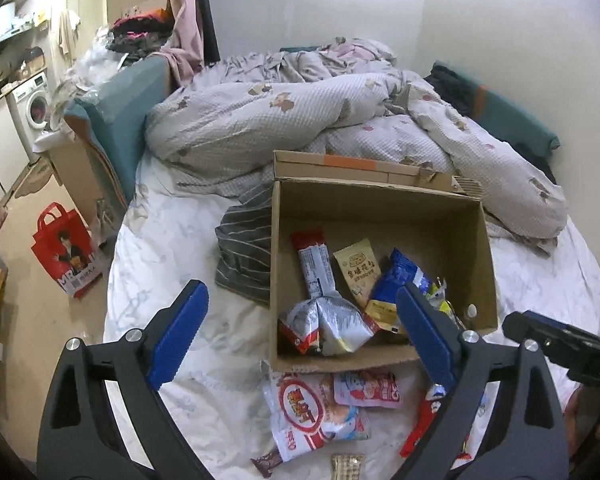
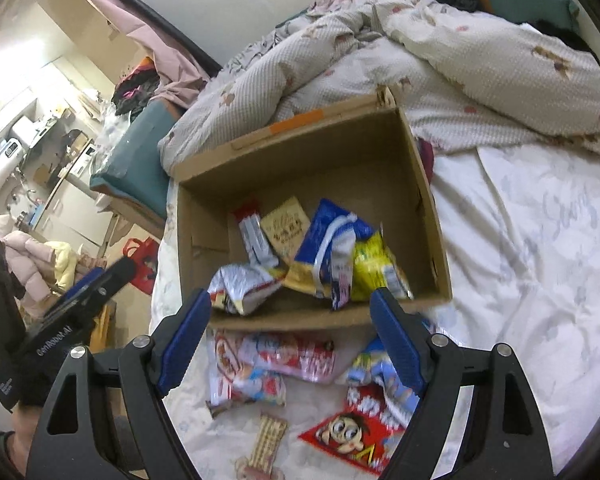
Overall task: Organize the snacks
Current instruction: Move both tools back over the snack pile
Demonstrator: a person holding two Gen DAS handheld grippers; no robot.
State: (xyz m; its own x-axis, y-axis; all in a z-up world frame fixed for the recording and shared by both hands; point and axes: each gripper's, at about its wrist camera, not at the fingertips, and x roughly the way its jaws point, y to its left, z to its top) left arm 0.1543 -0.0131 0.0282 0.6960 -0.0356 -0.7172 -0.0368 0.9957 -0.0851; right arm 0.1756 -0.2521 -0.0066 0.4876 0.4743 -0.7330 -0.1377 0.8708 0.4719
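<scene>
- While your left gripper [image 1: 300,336] hangs with its jaws spread wide and nothing between them, the left wrist view shows the cardboard box [image 1: 380,216] straight ahead of it, already holding a red-and-silver stick pack [image 1: 314,264], a tan sachet [image 1: 358,270], a blue bag [image 1: 400,284] and a crumpled silver packet [image 1: 332,322].
- Below the jaws, on your side of the box, a big white-and-red bag [image 1: 308,412] and a pink packet [image 1: 366,390] lie loose on the bedsheet [image 1: 196,352].
- In the right wrist view your right gripper [image 2: 292,336] is likewise released and empty, hovering at the box's near wall.
- Under it lie a red cartoon-face packet [image 2: 350,436], a wafer bar [image 2: 270,440] and others.
- You look roughly halfway: several snacks are boxed, several left.
</scene>
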